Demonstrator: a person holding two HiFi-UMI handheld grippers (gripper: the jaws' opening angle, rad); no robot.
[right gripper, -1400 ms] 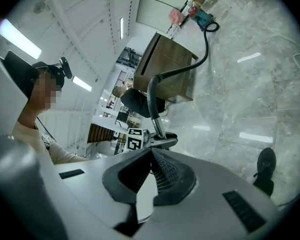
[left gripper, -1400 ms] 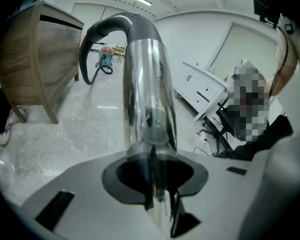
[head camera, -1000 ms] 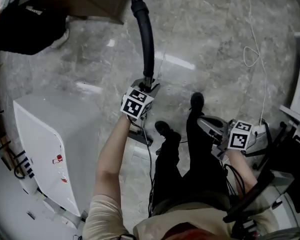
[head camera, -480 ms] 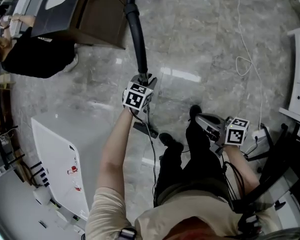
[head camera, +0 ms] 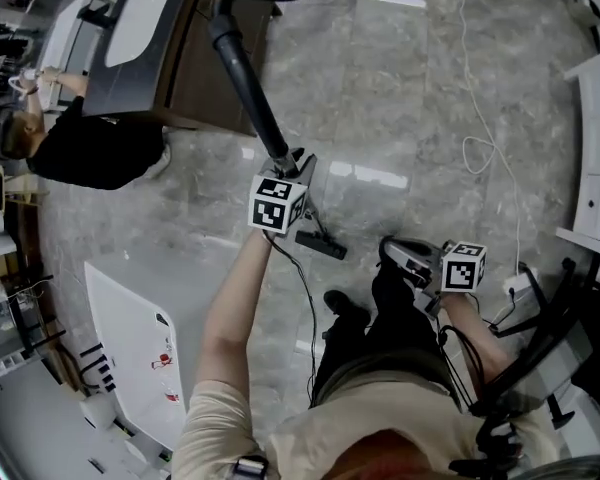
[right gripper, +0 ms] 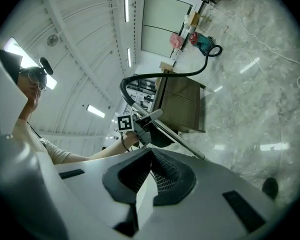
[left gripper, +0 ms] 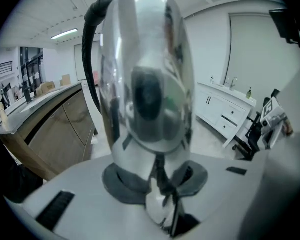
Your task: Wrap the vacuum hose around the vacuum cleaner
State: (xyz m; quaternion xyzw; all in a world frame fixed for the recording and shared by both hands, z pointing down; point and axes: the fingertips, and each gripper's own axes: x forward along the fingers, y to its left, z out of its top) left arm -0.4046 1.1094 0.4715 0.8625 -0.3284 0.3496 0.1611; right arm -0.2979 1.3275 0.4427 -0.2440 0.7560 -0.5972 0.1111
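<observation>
A bystander in black stands at far left beside a wooden cabinet. Both have swung further into the head view over the past second as the person wearing the camera turned. A white box sits on the marble floor below them.

At centre, the left gripper has its jaws partly apart and clamped on the vacuum's shiny metal tube. A second ago the tube pointed almost straight ahead; now it leans up and to the left, and the black vacuum hose reaches over the cabinet's corner. The floor nozzle sits just right of that gripper.

Further right, the right gripper hangs by the person's leg, its jaws fully together with nothing in them. Seen from its view, the hose arcs away to a teal machine, apparently the vacuum cleaner, well apart across the floor. A white cord trails at right.

The hose is still stretched out, so the wrapping looks not yet begun. The swing seems to be a turn toward the machine.
</observation>
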